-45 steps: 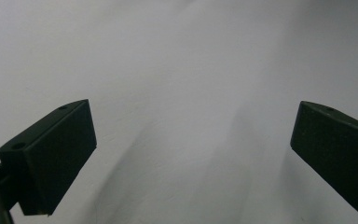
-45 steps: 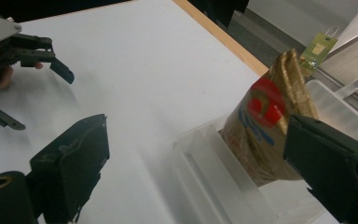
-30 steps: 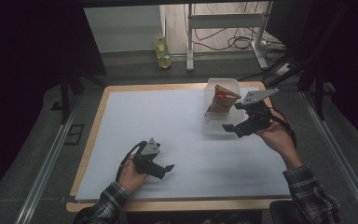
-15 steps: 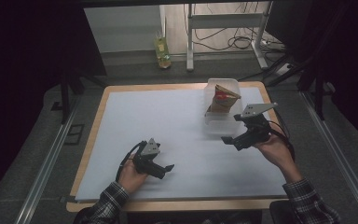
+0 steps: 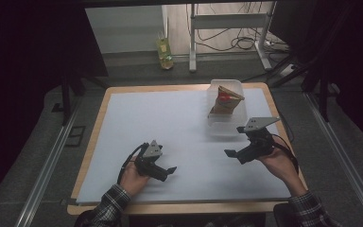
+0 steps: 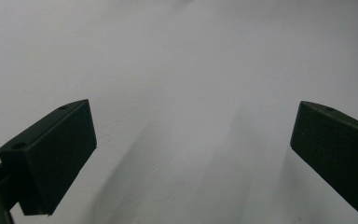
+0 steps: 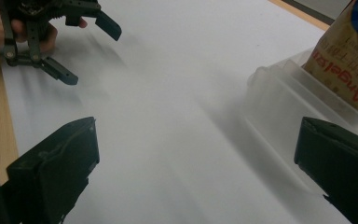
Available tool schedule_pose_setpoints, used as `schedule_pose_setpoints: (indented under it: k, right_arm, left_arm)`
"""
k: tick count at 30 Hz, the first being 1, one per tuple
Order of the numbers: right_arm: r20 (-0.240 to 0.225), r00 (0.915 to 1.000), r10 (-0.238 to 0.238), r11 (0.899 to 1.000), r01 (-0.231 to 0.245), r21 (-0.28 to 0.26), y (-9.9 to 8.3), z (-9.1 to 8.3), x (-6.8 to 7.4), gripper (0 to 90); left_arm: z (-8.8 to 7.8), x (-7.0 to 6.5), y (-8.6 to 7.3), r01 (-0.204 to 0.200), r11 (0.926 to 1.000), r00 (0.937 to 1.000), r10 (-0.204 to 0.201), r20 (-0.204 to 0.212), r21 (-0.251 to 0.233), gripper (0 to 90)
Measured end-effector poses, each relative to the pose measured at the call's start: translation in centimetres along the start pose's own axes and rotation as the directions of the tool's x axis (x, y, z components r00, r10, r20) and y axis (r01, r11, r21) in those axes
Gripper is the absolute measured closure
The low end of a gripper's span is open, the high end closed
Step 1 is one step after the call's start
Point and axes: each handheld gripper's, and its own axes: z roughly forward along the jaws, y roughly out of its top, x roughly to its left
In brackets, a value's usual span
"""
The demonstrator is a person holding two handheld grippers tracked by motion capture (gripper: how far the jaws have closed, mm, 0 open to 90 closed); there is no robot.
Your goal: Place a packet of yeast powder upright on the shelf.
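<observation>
A brown paper bag (image 5: 227,99) with red print stands tilted in a clear plastic bin (image 5: 223,126) at the far right of the white table top (image 5: 160,123). My right gripper (image 5: 234,156) hovers just in front of the bin, open and empty, pointing left. In the right gripper view its jaws stand wide apart, with the bin (image 7: 279,107) and the bag (image 7: 349,70) ahead to the right. My left gripper (image 5: 168,173) rests near the front edge, open, nothing between its jaws. The left gripper view shows its open jaws over bare white surface (image 6: 177,70).
The wooden table edge (image 5: 94,142) frames the white sheet. A yellow-green bottle (image 5: 164,52) stands on the floor beyond the table, near metal stand legs (image 5: 191,42) and cables. The left gripper (image 7: 91,51) shows at the upper left of the right gripper view.
My right gripper has drawn back from the bin toward the near edge, empty. The bag stays in the bin. The left gripper has not moved.
</observation>
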Motion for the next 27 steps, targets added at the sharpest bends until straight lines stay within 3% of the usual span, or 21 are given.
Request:
schedule_pose_setpoints:
  k: [17,27]
  right_arm:
    - [-0.015,0.9999,-0.007,1.0,0.007,0.003,-1.6,0.6,1.5,0.0]
    - [0.0,0.9999,-0.012,1.0,0.012,0.007,-2.6,0.8,1.9,0.0]
  left_arm:
    - [-0.2,0.0,0.1,0.014,0.9999,0.9999,-0.014,0.006,-0.004,0.4]
    - [-0.3,-0.1,0.1,0.015,0.9999,0.9999,-0.015,0.005,-0.006,0.5]
